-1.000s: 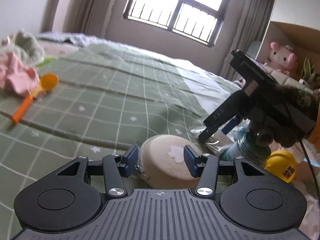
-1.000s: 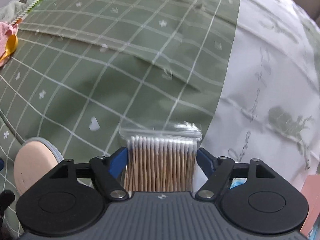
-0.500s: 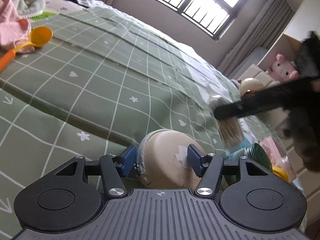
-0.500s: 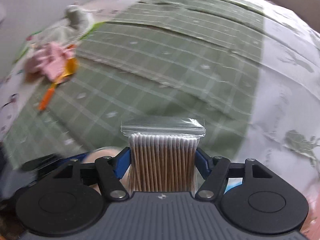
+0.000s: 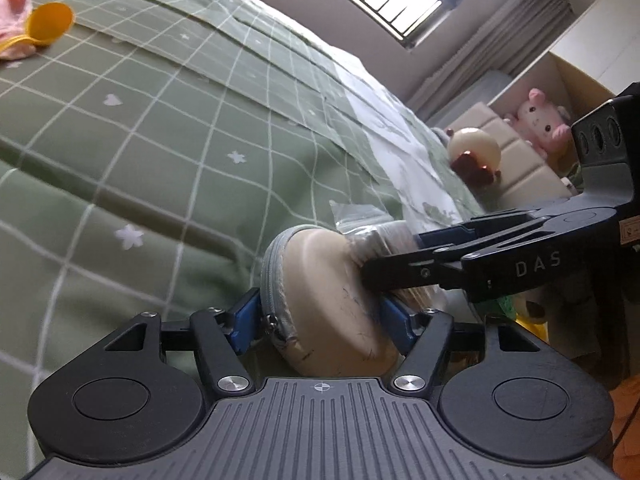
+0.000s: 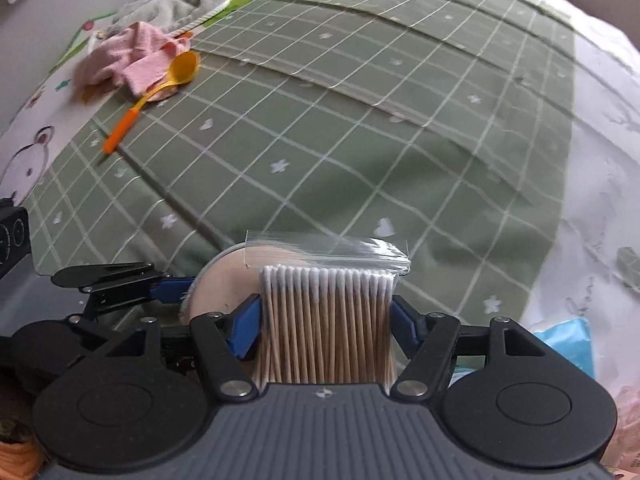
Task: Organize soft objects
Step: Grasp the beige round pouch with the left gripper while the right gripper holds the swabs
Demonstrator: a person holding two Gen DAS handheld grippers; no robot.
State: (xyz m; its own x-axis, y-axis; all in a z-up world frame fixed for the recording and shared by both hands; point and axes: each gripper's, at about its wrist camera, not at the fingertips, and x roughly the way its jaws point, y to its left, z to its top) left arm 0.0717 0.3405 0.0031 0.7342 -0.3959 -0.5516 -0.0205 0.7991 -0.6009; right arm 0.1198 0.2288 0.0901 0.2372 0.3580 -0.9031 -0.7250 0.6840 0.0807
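My left gripper (image 5: 320, 316) is shut on a round beige zip pouch (image 5: 328, 292) with a grey zipper edge, held above the green checked bedspread (image 5: 160, 120). My right gripper (image 6: 326, 316) is shut on a clear bag of cotton swabs (image 6: 326, 320). In the left wrist view the right gripper (image 5: 400, 252) reaches in from the right, and its bag of swabs (image 5: 368, 224) sits against the pouch's top. In the right wrist view the pouch (image 6: 220, 280) shows just left of and behind the swabs, with the left gripper's fingers (image 6: 120, 280) beside it.
A pink cloth (image 6: 132, 56), grey-white towel (image 6: 180, 0) and orange spoon (image 6: 160, 84) lie at the bed's far left. A round beige toy (image 5: 476, 152) and pink plush pig (image 5: 536, 116) sit by the shelf at right. A blue packet (image 6: 568, 340) lies at lower right.
The right gripper with the swab bag has swung in toward the left gripper and now meets the pouch. The left gripper has tilted, with the pouch still held.
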